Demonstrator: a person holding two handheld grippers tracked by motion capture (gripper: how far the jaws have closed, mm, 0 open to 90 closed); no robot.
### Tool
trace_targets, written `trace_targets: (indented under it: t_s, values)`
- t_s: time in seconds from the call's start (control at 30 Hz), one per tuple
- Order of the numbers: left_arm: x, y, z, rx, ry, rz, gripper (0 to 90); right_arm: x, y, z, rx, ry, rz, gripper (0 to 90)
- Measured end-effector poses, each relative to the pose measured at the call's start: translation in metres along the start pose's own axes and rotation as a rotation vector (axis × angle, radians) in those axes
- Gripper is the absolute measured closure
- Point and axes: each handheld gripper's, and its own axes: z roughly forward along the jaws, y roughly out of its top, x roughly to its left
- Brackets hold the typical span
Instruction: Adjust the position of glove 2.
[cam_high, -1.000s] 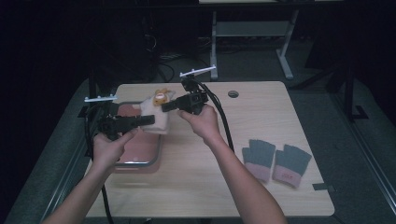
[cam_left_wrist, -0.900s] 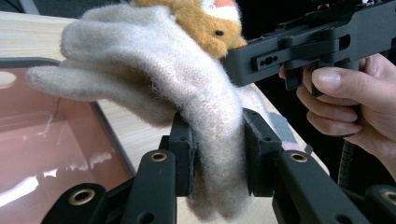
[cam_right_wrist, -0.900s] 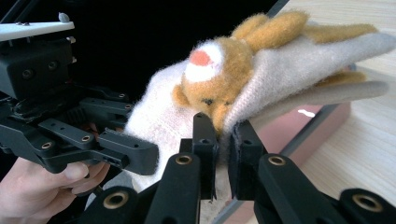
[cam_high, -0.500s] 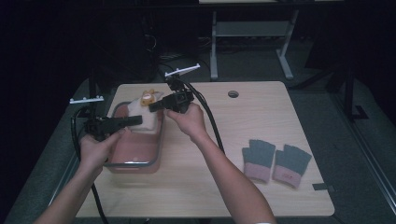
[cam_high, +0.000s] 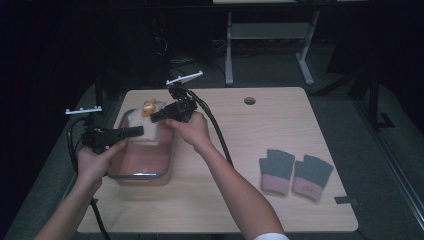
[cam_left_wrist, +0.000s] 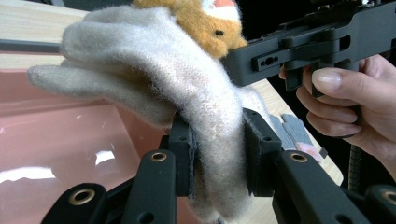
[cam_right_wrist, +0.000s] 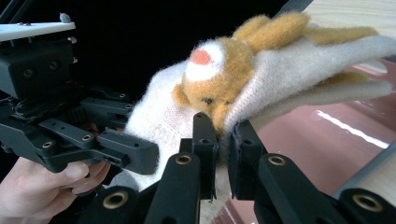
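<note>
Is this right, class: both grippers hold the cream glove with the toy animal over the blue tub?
Not quite: the tub is pink, not blue, as the high view shows. The rest holds: the left gripper and the right gripper both clamp the cream glove with the toy animal over it.

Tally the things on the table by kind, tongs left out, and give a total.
Cream glove with orange bear face: 1
Grey gloves with pink cuffs: 2
Pink tray: 1
Total: 4
</note>
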Motion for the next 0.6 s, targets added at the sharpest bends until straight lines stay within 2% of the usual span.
trace_targets:
  t_s: [0.37, 0.6]
  values:
    - [0.022, -0.011, -0.002, 0.033, 0.018, -0.038, 68.7, -0.009, -0.004, 0.027, 0.035, 0.015, 0.032, 82.7]
    - [0.036, -0.020, 0.003, 0.054, 0.030, -0.079, 68.7, -0.020, -0.010, 0.045, 0.063, 0.017, 0.052, 82.7]
